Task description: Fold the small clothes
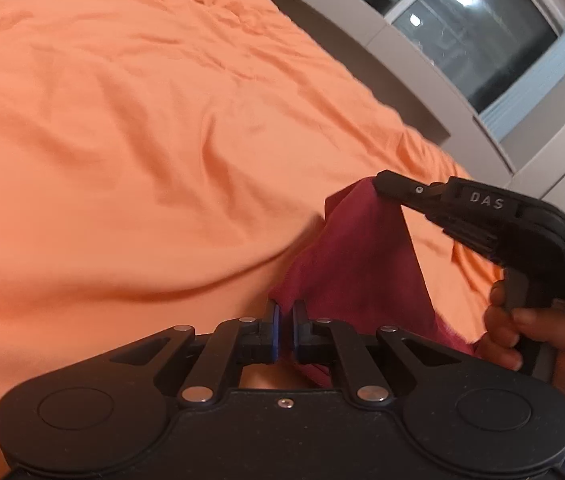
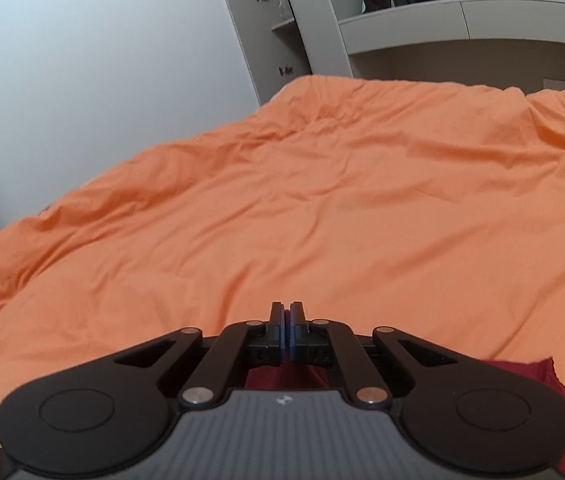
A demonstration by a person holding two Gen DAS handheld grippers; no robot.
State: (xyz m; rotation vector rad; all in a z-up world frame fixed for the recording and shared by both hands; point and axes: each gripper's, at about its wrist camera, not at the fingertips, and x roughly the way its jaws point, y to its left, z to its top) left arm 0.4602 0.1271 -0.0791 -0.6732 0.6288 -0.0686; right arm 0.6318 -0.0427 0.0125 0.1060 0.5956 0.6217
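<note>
Clothes here means one small dark-red garment (image 1: 346,256), lying at the near edge of the orange bedspread (image 1: 122,128) and partly lifted between two grippers. The left gripper (image 1: 285,312) has its blue-padded jaws nearly pressed together at the garment's near edge; red cloth sits right at the tips, and I judge it pinched there, though the pads hide the actual bite. The right gripper (image 1: 378,184) is closed on the far corner of the garment, which peaks up into a tent under its tip. In the right wrist view its jaws (image 2: 287,316) are shut tight, with red cloth (image 2: 554,384) showing just below and to the side.

The main risk, as I judge it, is a thin bite: either pinch may hold only a sliver of hem, so a pull apart could slip one corner free and let the piece collapse into a heap. A pinch could also catch the bedspread along with the garment and drag it. A hand (image 1: 514,340) works the right gripper's trigger close to the garment's near side, so space there is tight.

Room is generous otherwise: the bedspread stretches wide and bare ahead of both grippers, rumpled but free. A grey cabinet (image 1: 414,56) runs along the far edge.
</note>
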